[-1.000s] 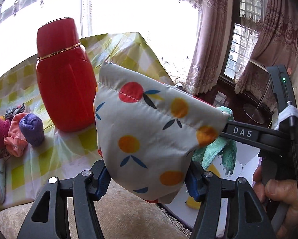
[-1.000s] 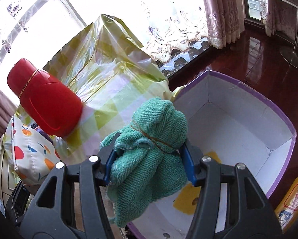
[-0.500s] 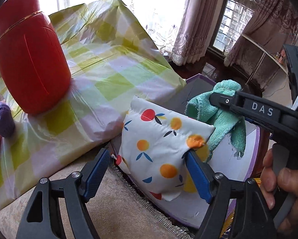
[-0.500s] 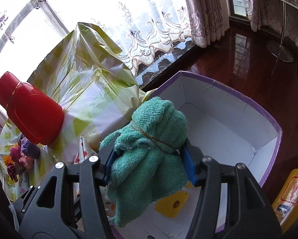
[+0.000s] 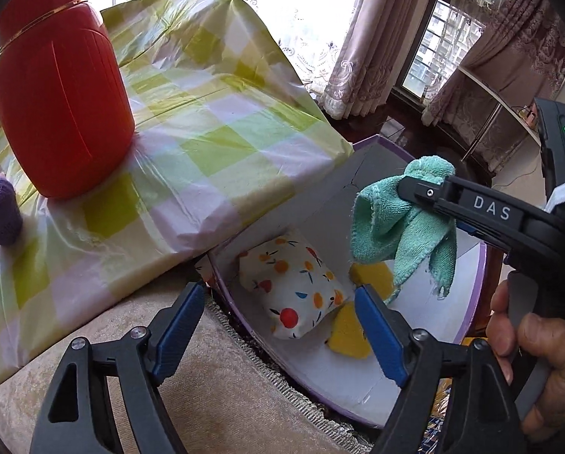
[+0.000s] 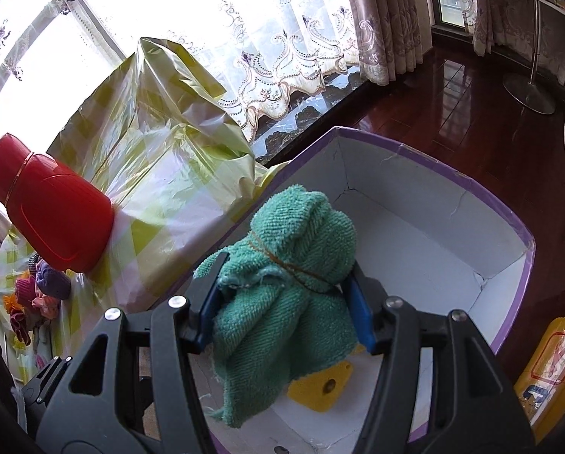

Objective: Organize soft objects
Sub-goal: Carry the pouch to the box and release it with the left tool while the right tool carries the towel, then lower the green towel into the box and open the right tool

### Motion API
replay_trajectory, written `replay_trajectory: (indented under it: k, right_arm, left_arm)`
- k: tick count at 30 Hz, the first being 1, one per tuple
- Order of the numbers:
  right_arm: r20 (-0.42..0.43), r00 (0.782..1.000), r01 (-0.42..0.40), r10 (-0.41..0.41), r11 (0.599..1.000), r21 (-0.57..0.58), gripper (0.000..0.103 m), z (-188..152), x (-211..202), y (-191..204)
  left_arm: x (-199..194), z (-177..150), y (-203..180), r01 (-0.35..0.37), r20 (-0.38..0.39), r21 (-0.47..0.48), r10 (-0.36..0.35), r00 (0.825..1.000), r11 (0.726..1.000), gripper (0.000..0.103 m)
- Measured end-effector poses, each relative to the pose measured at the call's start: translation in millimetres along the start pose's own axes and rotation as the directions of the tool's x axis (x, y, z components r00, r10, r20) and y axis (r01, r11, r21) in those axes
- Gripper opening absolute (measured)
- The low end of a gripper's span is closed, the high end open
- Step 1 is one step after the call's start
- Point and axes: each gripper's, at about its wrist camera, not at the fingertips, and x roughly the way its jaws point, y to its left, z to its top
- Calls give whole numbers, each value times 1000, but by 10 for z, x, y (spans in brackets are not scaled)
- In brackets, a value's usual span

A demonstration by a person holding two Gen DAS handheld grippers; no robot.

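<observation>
A white pouch with a fruit print [image 5: 293,290] lies inside the purple-rimmed white box [image 5: 478,265], on yellow pieces [image 5: 348,336]. My left gripper [image 5: 278,325] is open and empty just above the box's near edge. My right gripper [image 6: 284,312] is shut on a green towel [image 6: 290,302] tied with a rubber band, and holds it over the box [image 6: 524,238]. The towel also shows in the left wrist view [image 5: 399,227], hanging above the box's right half.
A red flask [image 5: 61,113] stands on the table with the yellow-checked plastic cloth [image 5: 214,151]. Rolled socks, purple [image 5: 0,208] and pink, lie at the table's left. A beige cushion edge [image 5: 225,397] is below. A yellow bag [image 6: 551,363] stands right of the box.
My left gripper opened and the fruit-print pouch dropped into the box. The left gripper pulled back a little. My right gripper with the towel stayed over the box.
</observation>
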Motion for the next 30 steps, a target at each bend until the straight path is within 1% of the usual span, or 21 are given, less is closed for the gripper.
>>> replay_trajectory:
  k: [6,10,11,12,14,17,20,24,27,28,30]
  right_arm:
    - [-8,1000,5,-5,1000,-8,62,-23,12,13]
    - [-4,1000,8,-8,1000,-28,63,28,11,53]
    - [7,1000,7,-7,999,-35,67,51,-4,74]
    - [23,1000,14,-13,999,-42,75,78,-28,95]
    - [64,998,30,-27,998,-49,85,131,-90,134]
    - [84,996,27,-22,998,-59,85,179,-131,197]
    - [67,998,25,-20,997,-73,85,142,-95,251]
    - [5,1000,19,-19,996,-88,85,19,26,293]
    - [-45,999,19,-25,989,-143,85,-88,146,383]
    - [-57,997,30,-41,983,-180,85,-129,220,430]
    - [-77,990,95,-118,961,-258,85,-218,423,481]
  left_arm:
    - [-136,-35,158,-1,50,-79,5,999,997,83]
    - [-228,-61,318,8,86,-151,5,996,988,83]
    - [-248,-69,355,11,93,-167,4,996,986,83]
    - [-266,-76,387,14,99,-179,4,995,984,83]
    - [-293,-87,440,19,109,-196,3,994,980,83]
    - [-329,-101,493,24,123,-212,3,992,977,83]
    - [-399,-122,554,28,148,-232,6,989,972,83]
    - [-507,-164,664,26,190,-264,26,981,964,83]
    - [-593,-215,806,19,214,-304,49,976,953,83]
    - [-624,-241,861,13,219,-319,60,974,948,83]
    - [-689,-311,978,0,227,-349,84,970,937,83]
